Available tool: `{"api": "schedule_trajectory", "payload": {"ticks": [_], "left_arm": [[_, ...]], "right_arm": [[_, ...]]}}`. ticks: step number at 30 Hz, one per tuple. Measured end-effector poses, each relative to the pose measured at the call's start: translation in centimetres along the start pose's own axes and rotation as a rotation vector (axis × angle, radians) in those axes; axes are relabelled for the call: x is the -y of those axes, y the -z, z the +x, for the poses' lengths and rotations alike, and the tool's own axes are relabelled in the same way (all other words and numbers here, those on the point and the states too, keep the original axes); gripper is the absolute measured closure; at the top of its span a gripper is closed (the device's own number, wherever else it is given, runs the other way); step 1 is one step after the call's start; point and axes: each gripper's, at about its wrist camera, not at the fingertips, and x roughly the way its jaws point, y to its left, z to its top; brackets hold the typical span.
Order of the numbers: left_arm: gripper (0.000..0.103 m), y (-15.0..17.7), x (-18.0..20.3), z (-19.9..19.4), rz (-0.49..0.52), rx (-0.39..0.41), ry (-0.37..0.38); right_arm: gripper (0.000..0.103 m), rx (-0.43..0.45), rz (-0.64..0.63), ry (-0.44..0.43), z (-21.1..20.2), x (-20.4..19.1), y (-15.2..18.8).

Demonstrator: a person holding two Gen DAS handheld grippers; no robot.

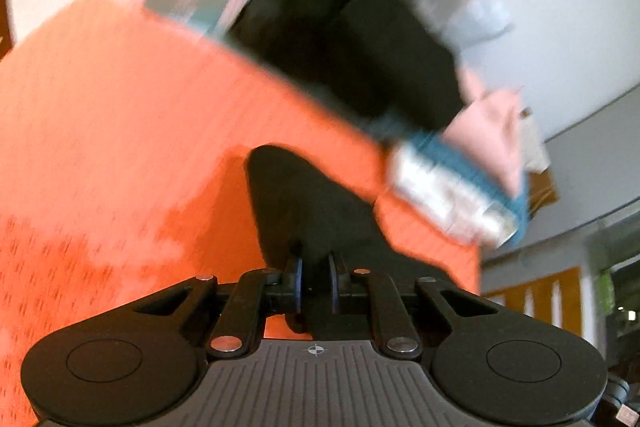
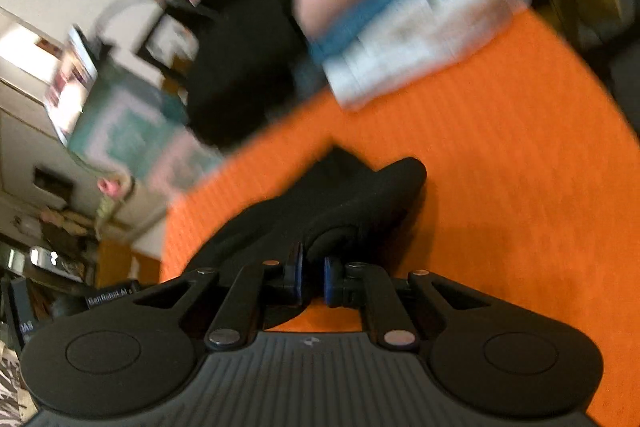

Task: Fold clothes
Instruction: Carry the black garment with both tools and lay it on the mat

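A black garment (image 1: 296, 195) lies bunched on the orange cloth-covered surface (image 1: 120, 127) and runs back into my left gripper (image 1: 316, 267). Its blue pads are pinched on a fold of that cloth. In the right wrist view the same black garment (image 2: 360, 195) is ridged up on the orange surface (image 2: 500, 167), and my right gripper (image 2: 314, 267) is shut on its near edge. Both views are smeared by motion.
A folded stack of pink, teal and white clothes (image 1: 460, 195) sits at the far edge of the surface (image 2: 420, 39). A dark shape (image 1: 360, 47) and a teal-and-pink patterned item (image 2: 120, 131) lie beyond the far edge. The orange surface's corner (image 1: 472, 259) drops off near the left gripper.
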Motion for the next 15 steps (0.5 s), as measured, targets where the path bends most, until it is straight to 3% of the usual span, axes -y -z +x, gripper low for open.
{"api": "schedule_trajectory", "payload": {"ticks": [4,8,10,12,15], "left_arm": [[0.088,2.7,-2.3,0.5,-0.007,-0.070,-0.045],[0.085,3.9,-3.2,0.1,-0.008,-0.108,-0.056],[0.075,3.9,-3.1,-0.6,0.002,-0.092,-0.055],[0.052,3.9,-3.0,-1.3,0.013,-0.074,-0.053],[0.043,3.6,-2.2,-2.4,0.019,-0.061,-0.018]], "right_arm": [[0.093,-0.078,0.021,0.046,0.7,2.0,4.3],[0.093,-0.070,-0.020,0.063,0.0,2.1,5.5],[0.093,-0.055,-0.066,0.071,-0.4,1.4,5.0],[0.092,-0.048,-0.120,0.079,-0.6,0.7,4.9],[0.092,-0.041,-0.259,0.098,-0.6,-1.5,5.1]]}}
